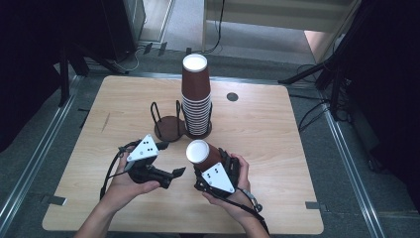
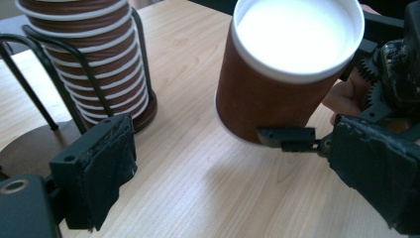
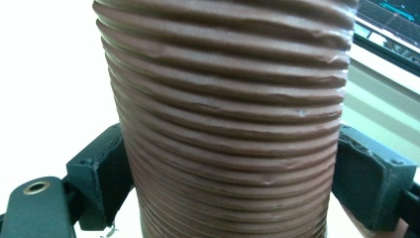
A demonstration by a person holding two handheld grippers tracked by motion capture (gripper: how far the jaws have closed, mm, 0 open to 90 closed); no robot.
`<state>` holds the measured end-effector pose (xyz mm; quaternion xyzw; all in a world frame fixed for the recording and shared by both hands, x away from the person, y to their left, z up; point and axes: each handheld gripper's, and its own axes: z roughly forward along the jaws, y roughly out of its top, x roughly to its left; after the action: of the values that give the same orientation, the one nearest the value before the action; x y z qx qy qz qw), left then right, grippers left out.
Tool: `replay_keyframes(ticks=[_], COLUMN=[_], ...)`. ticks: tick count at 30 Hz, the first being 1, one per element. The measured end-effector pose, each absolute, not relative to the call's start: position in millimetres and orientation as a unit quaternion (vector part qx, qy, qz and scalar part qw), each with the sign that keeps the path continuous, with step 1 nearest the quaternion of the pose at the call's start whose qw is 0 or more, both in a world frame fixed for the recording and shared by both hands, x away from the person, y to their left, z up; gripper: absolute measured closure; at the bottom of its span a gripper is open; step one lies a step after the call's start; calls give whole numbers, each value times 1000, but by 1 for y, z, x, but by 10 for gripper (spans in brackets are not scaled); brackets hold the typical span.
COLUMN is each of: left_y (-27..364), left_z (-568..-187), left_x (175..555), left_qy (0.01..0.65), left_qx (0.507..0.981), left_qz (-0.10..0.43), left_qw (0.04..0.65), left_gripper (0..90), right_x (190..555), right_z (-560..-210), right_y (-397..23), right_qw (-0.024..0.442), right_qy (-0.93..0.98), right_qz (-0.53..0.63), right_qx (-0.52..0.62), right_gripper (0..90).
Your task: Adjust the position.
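Brown ribbed paper cup point(image 1: 199, 152), white inside, clamped by the sides between the jaws of the right hand-held gripper point(image 1: 205, 161), tilted with its open mouth toward the stack and up. Held off the counter point(image 1: 267, 129), near its front edge, right of centre. In the right gripper view, ribbed brown wall point(image 3: 228, 124) squeezed between both black pads, one on each side. In the left gripper view, same cup point(image 2: 287, 64) seen mouth-first, hanging above the wood with a faint shadow below it.

Just to the left, left hand-held gripper point(image 1: 173, 174) spread, nothing between its padded jaws, bare wood showing in the gap; pointing across toward the cup, apart from it. Grey three-cornered plates on top of both, cables trailing back past the hands.

Farther back, at mid-counter, tall stack of brown cups point(image 1: 196, 96) standing upside down, white base on top, seated in one side of a black wire cup holder point(image 1: 168, 126); the holder's other round base bare, just left of the stack. Small dark round spot point(image 1: 232, 96) in the wood right of the stack. Beyond the counter, grey floor with cables and dark stand legs.
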<state>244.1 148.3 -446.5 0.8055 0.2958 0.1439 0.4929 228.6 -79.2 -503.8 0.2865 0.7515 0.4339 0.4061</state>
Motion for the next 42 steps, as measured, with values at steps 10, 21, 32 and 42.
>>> replay_keyframes(ticks=[10, 21, 32, 42], left_y=[134, 125, 120, 121], left_z=[-451, -451, -451, -450], left_x=[239, 235, 230, 228], left_qy=[267, 247, 229, 215], left_qx=[830, 849, 866, 869], left_qz=[144, 143, 144, 134], left_qw=[468, 445, 421, 426], left_gripper=[58, 67, 132, 204], right_x=[220, 212, 205, 204], right_z=[-510, -516, -519, -519], right_y=[-70, -61, -54, -55], right_qw=[416, 417, 408, 411], right_qy=[766, 783, 799, 798], right_qz=[430, 423, 418, 419], right_qx=[235, 184, 142, 136], right_gripper=[128, 127, 125, 98])
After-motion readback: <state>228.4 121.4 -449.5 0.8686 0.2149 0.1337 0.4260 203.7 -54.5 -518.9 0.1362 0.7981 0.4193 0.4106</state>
